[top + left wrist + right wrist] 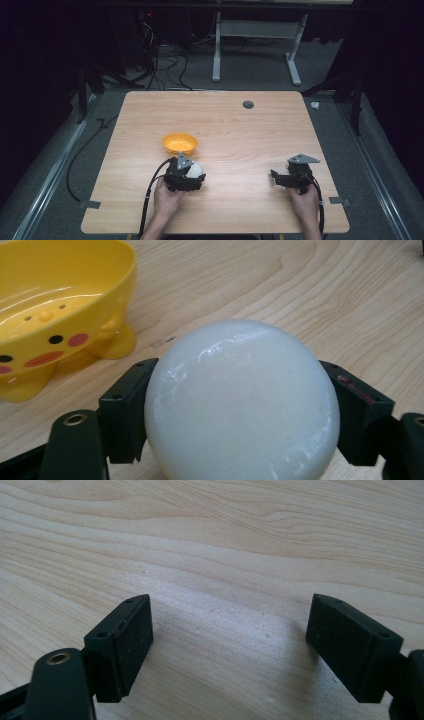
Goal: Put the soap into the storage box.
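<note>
On the wooden table (240,130), the white ball (242,402) sat just beside the yellow duck bowl (55,315), clamped by the left gripper (240,410). Well apart from the bowl, the right gripper (227,645) gaped, grasping nothing.

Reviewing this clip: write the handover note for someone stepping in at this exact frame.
Left gripper: jaws closed on either side of the white round soap, near the table's front left.
Right gripper: open, holding nothing, low over bare wooden table at the front right.
Yellow duck-face dish: upright just beyond the soap, nothing in it.
Done: the soap is gripped.
Left, as it appears: carry the soap the short way forward, set it in the dish, release. Whether the soap is off the table yet cannot be told.
</note>
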Motion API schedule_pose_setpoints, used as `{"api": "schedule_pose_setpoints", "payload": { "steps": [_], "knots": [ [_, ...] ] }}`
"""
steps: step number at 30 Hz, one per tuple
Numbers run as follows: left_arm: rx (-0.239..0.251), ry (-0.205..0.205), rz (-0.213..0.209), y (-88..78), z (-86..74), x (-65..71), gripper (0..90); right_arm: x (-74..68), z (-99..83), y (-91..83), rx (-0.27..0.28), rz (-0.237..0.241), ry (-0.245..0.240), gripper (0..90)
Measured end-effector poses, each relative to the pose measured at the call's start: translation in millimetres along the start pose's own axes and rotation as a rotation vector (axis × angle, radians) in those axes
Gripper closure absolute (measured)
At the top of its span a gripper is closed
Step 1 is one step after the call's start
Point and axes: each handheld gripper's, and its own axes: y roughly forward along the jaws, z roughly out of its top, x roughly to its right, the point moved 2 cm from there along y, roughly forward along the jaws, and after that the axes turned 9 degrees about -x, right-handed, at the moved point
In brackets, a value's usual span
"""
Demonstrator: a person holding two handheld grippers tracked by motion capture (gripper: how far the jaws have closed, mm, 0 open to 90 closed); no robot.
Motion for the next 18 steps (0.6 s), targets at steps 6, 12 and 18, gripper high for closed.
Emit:
{"api": "schedule_pose_setpoints", "payload": {
  "steps": [6,12,18],
  "knots": [
    [0.005,-0.011,0.005,-6.6,-0.7,-4.6,24.2,0.0,0.0,0.0,0.0,0.0,-0.001,19.8],
    [0.003,-0.013,-0.005,-13.8,2.6,-10.7,24.2,0.1,0.0,0.1,0.0,0.0,-0.002,19.9],
    [0.013,-0.032,0.007,-21.8,4.7,-19.3,24.2,0.0,0.0,0.0,0.0,0.001,0.0,19.8]
  ]
}}
